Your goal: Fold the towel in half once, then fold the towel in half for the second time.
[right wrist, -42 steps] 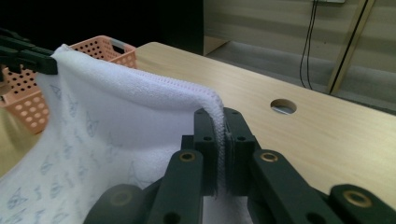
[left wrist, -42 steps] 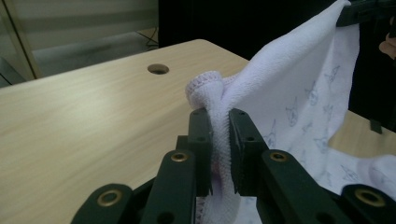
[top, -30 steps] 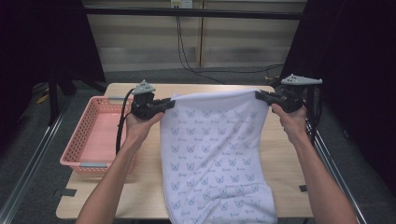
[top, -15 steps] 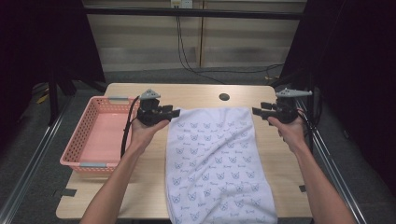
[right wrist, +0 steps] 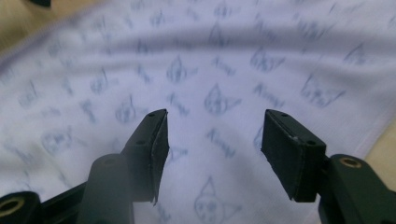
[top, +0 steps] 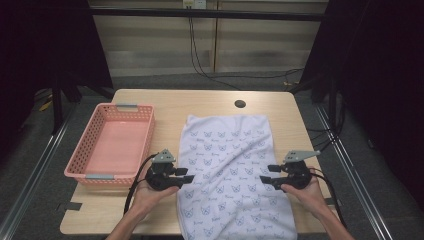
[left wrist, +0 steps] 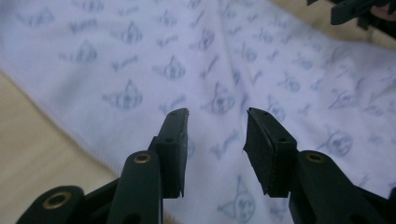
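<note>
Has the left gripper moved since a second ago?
Yes. The left gripper came toward the person, from the pink basket's far end to its near corner, jaws open over the towel.

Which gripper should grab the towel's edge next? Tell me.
Either; slightly the left gripper. Its open jaws hang right at the towel's left edge, while the open right gripper sits further in over the cloth.

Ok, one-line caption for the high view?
Both open grippers, left and right, flank the printed towel spread beside the pink basket.
</note>
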Demonstrator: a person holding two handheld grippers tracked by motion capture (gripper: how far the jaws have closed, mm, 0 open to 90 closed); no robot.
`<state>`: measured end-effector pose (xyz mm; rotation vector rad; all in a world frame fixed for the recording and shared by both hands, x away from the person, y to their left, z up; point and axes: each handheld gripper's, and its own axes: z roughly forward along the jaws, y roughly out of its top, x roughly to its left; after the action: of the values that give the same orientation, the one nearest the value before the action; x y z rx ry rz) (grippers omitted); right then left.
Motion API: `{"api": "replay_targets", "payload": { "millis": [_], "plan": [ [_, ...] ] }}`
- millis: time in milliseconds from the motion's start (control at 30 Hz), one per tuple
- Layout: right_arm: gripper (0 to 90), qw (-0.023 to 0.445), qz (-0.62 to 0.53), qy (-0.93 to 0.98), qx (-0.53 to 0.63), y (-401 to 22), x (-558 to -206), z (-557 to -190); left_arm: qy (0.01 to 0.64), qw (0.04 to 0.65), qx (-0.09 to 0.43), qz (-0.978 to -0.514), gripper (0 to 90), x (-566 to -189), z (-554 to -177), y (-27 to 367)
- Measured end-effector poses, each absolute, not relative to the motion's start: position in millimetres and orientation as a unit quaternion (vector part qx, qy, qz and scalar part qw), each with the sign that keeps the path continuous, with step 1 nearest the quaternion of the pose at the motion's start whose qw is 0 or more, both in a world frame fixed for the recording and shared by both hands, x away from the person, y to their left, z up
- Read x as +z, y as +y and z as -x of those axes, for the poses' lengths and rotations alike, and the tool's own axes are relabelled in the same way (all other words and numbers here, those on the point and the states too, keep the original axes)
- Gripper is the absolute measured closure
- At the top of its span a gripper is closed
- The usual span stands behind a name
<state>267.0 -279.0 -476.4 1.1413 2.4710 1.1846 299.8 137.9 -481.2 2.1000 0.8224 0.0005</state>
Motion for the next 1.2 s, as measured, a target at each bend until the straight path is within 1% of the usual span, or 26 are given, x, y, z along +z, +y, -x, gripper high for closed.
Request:
{"api": "replay_targets", "payload": {
  "millis": [33,67,133,167,200,233,267,300,433,467,500,533,567,600,633,700,800,900,933,1000,1033,1067,1100,1133,1167,1200],
  "plan": [
    [39.7,0.082,-0.383,0.834,0.389,-277.0,-481.9,-266.9,0.330,0.419,0.000,-0.846,57.6,-484.9,-301.1,137.8],
    [39.6,0.087,-0.383,0.842,0.371,-272.9,-491.3,-267.8,0.324,0.410,0.013,-0.852,55.7,-487.4,-302.6,136.2],
    [40.2,0.095,-0.379,0.847,0.359,-270.5,-494.8,-268.5,0.326,0.413,0.014,-0.850,54.2,-488.4,-303.6,135.4],
    [43.9,0.113,-0.370,0.852,0.352,-267.5,-499.4,-268.8,0.327,0.410,0.017,-0.851,51.7,-489.7,-304.4,134.0],
    [43.9,0.113,-0.370,0.852,0.352,-267.5,-499.4,-268.8,0.324,0.406,0.020,-0.854,51.7,-491.0,-304.8,132.1],
    [45.7,0.127,-0.364,0.855,0.347,-266.1,-500.0,-266.8,0.320,0.401,0.022,-0.858,51.2,-491.8,-304.7,130.0],
    [57.4,0.128,-0.367,0.857,0.339,-267.1,-498.2,-263.3,0.314,0.395,0.033,-0.863,49.7,-493.1,-305.2,126.1],
    [57.4,0.128,-0.367,0.857,0.339,-267.1,-498.2,-263.3,0.314,0.395,0.033,-0.863,49.6,-493.1,-305.2,126.1],
    [72.4,0.128,-0.375,0.854,0.338,-275.0,-496.9,-253.2,0.305,0.387,0.043,-0.869,49.7,-494.4,-308.8,122.6],
    [76.4,0.123,-0.379,0.853,0.336,-277.8,-495.9,-245.7,0.304,0.377,0.032,-0.874,52.3,-496.3,-306.6,119.3],
    [76.4,0.123,-0.379,0.853,0.336,-277.8,-495.9,-245.7,0.304,0.377,0.032,-0.874,52.8,-496.3,-306.6,119.3],
    [78.8,0.115,-0.381,0.854,0.336,-281.8,-494.9,-237.9,0.293,0.369,0.041,-0.881,57.2,-495.1,-300.8,115.4],
    [78.8,0.115,-0.381,0.854,0.336,-281.8,-494.9,-237.9,0.293,0.369,0.041,-0.881,66.6,-495.1,-300.8,115.4],
    [78.9,0.107,-0.383,0.854,0.337,-283.3,-494.4,-233.4,0.283,0.365,0.046,-0.886,66.6,-494.9,-297.1,114.4],
    [79.9,0.096,-0.384,0.854,0.339,-285.1,-493.9,-228.8,0.282,0.360,0.053,-0.888,75.6,-494.6,-294.4,113.8],
    [80.1,0.086,-0.381,0.855,0.341,-285.5,-493.4,-222.7,0.276,0.363,0.042,-0.889,85.6,-494.8,-288.7,115.2],
    [80.2,0.074,-0.381,0.858,0.336,-282.7,-491.6,-211.7,0.279,0.364,0.021,-0.888,87.2,-494.0,-281.2,122.0],
    [80.1,0.069,-0.372,0.863,0.335,-278.7,-490.9,-203.2,0.269,0.364,0.014,-0.891,87.5,-493.4,-267.6,128.1],
    [80.1,0.064,-0.374,0.862,0.335,-278.1,-490.6,-200.9,0.265,0.357,0.025,-0.895,87.7,-492.1,-261.6,128.8],
    [79.4,0.050,-0.370,0.865,0.336,-276.4,-489.9,-197.8,0.257,0.356,0.022,-0.898,87.1,-490.7,-250.8,127.5],
    [76.5,0.053,-0.367,0.867,0.333,-274.3,-489.3,-195.6,0.256,0.354,0.019,-0.899,86.5,-488.9,-247.9,128.7],
    [70.3,0.050,-0.362,0.869,0.332,-273.2,-488.6,-194.7,0.262,0.365,0.016,-0.893,84.8,-487.6,-246.3,129.8],
    [62.1,0.060,-0.365,0.861,0.350,-275.2,-486.4,-197.8,0.263,0.376,0.006,-0.888,78.1,-485.9,-247.2,132.2],
    [62.1,0.060,-0.365,0.861,0.350,-275.2,-486.4,-197.8,0.267,0.383,0.002,-0.884,78.1,-484.7,-250.1,134.3],
    [60.6,0.059,-0.365,0.854,0.364,-278.1,-484.5,-202.2,0.272,0.385,0.001,-0.882,75.9,-484.5,-254.2,136.1],
    [58.1,0.069,-0.373,0.848,0.369,-280.3,-482.0,-206.9,0.281,0.385,0.005,-0.879,73.4,-485.0,-258.2,136.7]
  ]
}}
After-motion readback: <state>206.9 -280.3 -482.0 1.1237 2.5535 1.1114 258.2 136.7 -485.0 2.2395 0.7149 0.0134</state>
